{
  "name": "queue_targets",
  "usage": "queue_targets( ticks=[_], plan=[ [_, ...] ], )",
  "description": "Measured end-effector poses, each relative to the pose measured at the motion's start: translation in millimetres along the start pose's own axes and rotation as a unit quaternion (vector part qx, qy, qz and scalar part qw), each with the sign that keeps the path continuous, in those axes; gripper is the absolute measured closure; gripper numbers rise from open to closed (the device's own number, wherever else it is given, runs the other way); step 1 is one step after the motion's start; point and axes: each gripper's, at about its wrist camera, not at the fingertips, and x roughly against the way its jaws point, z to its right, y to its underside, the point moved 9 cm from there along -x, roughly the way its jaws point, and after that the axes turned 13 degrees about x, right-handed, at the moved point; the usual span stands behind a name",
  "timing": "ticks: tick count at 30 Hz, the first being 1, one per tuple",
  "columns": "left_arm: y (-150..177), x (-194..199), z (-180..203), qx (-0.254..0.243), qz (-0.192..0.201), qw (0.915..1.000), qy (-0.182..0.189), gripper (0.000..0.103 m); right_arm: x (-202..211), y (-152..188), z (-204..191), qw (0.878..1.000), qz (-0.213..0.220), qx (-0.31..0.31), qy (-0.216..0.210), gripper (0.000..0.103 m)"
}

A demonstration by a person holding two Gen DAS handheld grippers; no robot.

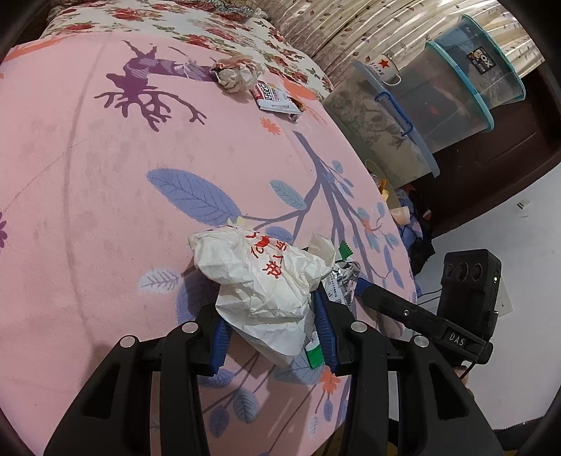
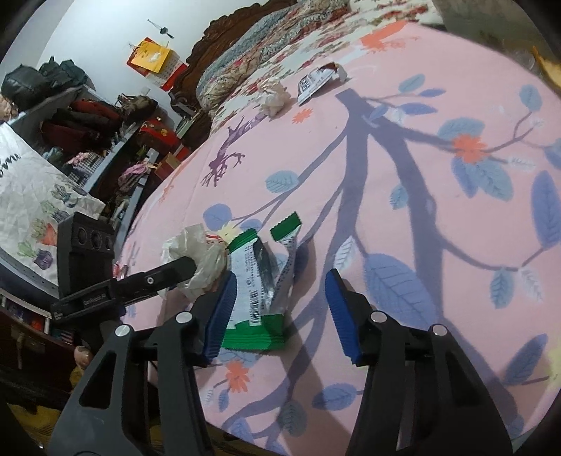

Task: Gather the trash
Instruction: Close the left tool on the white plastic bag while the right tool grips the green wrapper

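The left gripper (image 1: 271,315) is pinching a crumpled white paper wrapper (image 1: 259,280) between its blue pads, close to the near edge of the pink leaf-printed bedspread (image 1: 105,175), with open fabric stretching ahead of the jaws. The right gripper (image 2: 280,308) is holding its jaws spread, the green-and-white snack wrapper (image 2: 259,284) lying between them against the left pad with bare sheet toward the right pad. Far ahead of both jaws a paper ball (image 2: 273,96) and a red-and-white packet (image 2: 315,80) are lying near a floral quilt (image 1: 210,24), while clear storage bins (image 1: 438,105) are standing beyond the bed's edge.
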Motion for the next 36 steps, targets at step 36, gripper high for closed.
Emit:
queue_targets(
  ticks=[36],
  plan=[
    [-3, 2, -3, 0.02, -0.013, 0.999, 0.037, 0.063, -47, 14, -70, 0.949, -0.027, 0.256, 0.184, 0.065]
  ],
)
